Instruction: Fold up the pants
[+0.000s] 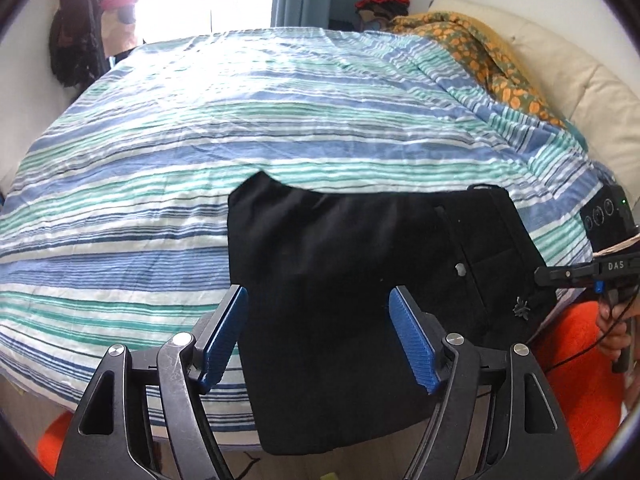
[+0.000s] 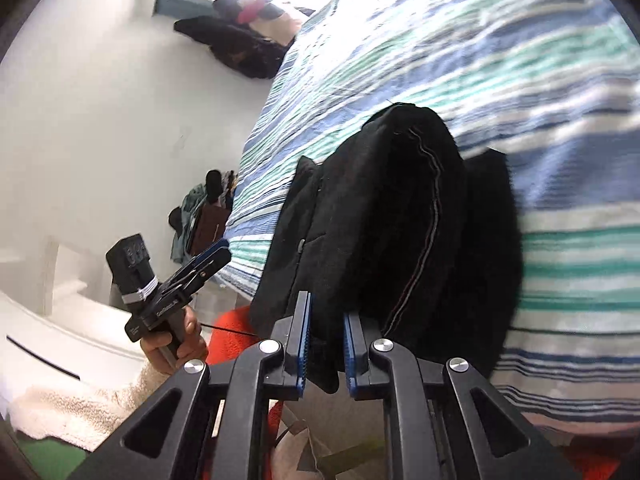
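Black pants (image 1: 340, 264) lie folded on the striped bed, their near end hanging over the bed's front edge. My left gripper (image 1: 317, 290) hovers above that end, jaws wide open, blue pads (image 1: 224, 332) clear of the cloth. The right gripper (image 1: 540, 274) reaches in from the right edge at the pants' right side. In the right wrist view, the pants (image 2: 392, 216) bunch up into a raised fold with a pale seam, and my right gripper (image 2: 326, 304) is shut on a pinch of black fabric. The left gripper (image 2: 218, 254) shows at left, held by a hand (image 2: 176, 344).
The blue, green and white striped duvet (image 1: 200, 128) covers the bed. An orange floral blanket (image 1: 480, 52) and a cream headboard (image 1: 580, 80) lie at the far right. Dark clothes (image 1: 76, 40) hang on the left wall. Orange cloth (image 1: 576, 360) sits below the bed edge.
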{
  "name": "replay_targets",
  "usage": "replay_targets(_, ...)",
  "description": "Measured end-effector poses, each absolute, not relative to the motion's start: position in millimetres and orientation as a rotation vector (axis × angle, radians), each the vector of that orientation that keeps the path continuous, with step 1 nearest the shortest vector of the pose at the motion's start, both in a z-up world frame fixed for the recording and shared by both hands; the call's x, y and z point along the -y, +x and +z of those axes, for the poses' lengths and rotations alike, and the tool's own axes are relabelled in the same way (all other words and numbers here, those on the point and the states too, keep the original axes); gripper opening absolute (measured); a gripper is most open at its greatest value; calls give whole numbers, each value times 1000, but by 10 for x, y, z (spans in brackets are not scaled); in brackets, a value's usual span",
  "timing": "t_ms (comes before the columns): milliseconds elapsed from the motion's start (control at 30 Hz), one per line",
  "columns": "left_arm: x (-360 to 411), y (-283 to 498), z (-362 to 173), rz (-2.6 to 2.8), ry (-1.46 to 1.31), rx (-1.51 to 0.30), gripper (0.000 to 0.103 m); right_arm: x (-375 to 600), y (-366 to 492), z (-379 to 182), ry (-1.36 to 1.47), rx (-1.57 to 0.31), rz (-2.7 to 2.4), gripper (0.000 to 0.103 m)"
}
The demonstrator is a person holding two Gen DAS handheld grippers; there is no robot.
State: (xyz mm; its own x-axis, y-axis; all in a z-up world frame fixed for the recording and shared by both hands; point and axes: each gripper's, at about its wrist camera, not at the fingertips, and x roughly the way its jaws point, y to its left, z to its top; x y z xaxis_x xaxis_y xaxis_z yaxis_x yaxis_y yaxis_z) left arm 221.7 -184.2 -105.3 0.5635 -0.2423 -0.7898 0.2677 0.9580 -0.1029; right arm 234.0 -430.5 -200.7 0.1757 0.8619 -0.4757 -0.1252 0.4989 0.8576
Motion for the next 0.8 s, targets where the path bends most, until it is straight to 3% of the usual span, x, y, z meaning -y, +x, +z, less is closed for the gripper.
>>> replay_targets(167, 2025, 2146, -1387, -298, 126, -983, 75, 4499, 2271, -2399, 848, -1221, 714, 13)
replay_targets(533, 2218, 2073, -1683, -269, 243, -1007, 83, 4034, 2192, -2044, 536, -1161, 603, 16)
replay_targets(600, 2262, 2048, -1716, -266, 258, -999, 84, 3986, 2186, -1997, 485, -1146, 569, 22)
replay_targets(667, 2273, 2032, -1712, -264, 256, -998, 84, 3990, 2168, -1927, 454, -1154, 534, 40)
replay_targets(700, 2270, 2032, -1706, -265, 251, -1001, 84, 4028, 2171, -1885, 436, -1158, 515, 44)
replay_targets(800, 2270, 2043, -1705, -265, 243, -1004, 84, 4162, 2122, -1689, 404, -1120, 458, 47)
